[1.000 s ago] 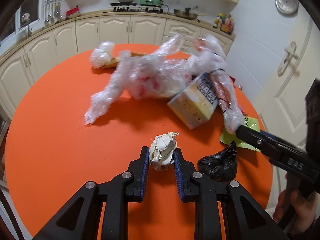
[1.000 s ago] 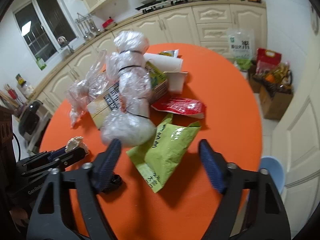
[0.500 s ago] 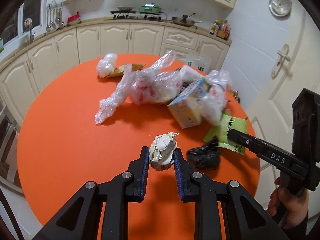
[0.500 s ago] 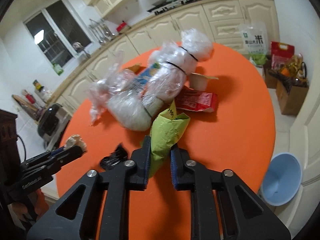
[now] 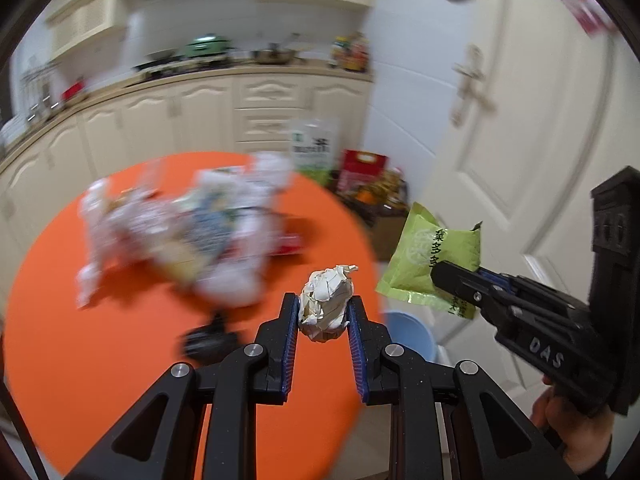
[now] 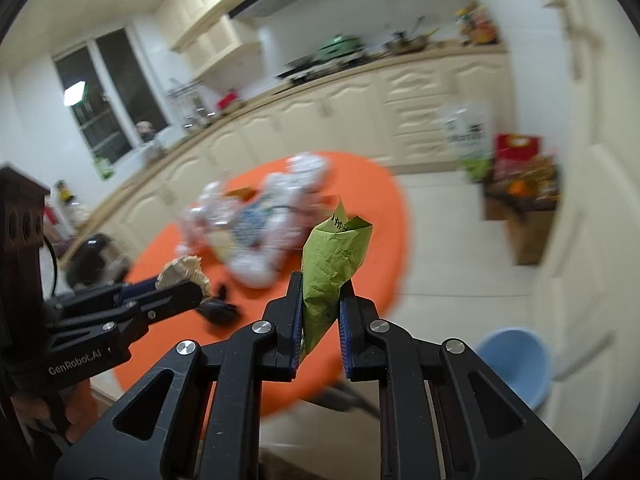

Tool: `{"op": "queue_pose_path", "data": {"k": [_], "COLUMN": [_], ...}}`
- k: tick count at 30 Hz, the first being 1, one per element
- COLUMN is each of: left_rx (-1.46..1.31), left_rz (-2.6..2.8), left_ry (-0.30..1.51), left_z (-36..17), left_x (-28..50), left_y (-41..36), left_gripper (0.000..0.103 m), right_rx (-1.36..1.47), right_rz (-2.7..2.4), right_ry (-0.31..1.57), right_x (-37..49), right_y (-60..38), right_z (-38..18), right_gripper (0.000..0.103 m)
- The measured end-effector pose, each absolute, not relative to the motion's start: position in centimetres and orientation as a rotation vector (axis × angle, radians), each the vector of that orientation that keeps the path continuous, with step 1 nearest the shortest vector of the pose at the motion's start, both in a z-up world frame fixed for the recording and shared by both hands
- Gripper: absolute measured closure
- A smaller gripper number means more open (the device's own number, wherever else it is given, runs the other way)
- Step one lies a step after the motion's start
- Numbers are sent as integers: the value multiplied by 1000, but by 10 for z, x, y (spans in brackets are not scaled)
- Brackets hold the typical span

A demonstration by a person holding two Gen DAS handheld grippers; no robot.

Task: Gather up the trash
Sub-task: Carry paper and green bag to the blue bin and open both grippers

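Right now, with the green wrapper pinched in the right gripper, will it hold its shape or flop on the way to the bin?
The green wrapper looks thin and creased, so probably light. It stands up from the right gripper folded into a cone, so it seems stiff enough to keep shape. The film may be slippery.

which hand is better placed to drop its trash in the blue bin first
Right, probably. The right gripper, shut on the green wrapper, is off the orange table edge, nearer the blue bin. The left gripper holds its paper wad above the table.
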State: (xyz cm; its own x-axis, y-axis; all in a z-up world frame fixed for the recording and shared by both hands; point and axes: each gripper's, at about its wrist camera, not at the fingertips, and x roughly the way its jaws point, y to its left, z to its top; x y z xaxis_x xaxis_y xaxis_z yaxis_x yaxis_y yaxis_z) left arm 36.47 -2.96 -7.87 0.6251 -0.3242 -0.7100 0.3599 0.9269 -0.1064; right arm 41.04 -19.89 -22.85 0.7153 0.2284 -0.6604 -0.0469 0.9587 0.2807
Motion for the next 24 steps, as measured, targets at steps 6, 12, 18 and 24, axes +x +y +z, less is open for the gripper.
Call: {"op": "queue_pose_path", "data": {"k": [6, 12, 18, 24], "left_rx": [159, 256, 297, 309], "left_rz": [-503, -572, -606, -604], "left_ry": [885, 1022, 1097, 1181], "left_z": [-116, -180, -223, -261], "left_x": [395, 442, 499, 548], "left_y": [-130, -213, -263, -297], "left_gripper": [83, 83, 80, 52], "right_rx": [198, 230, 226, 250], "right_rz": [-75, -192, -272, -298], "right_ry": [825, 904, 959, 994], "right_x": [383, 383, 395, 403], "right_y": [-274, -328, -369, -393], "right_z": [-252, -303, -345, -377], "right_gripper": [88, 88, 88, 88]}}
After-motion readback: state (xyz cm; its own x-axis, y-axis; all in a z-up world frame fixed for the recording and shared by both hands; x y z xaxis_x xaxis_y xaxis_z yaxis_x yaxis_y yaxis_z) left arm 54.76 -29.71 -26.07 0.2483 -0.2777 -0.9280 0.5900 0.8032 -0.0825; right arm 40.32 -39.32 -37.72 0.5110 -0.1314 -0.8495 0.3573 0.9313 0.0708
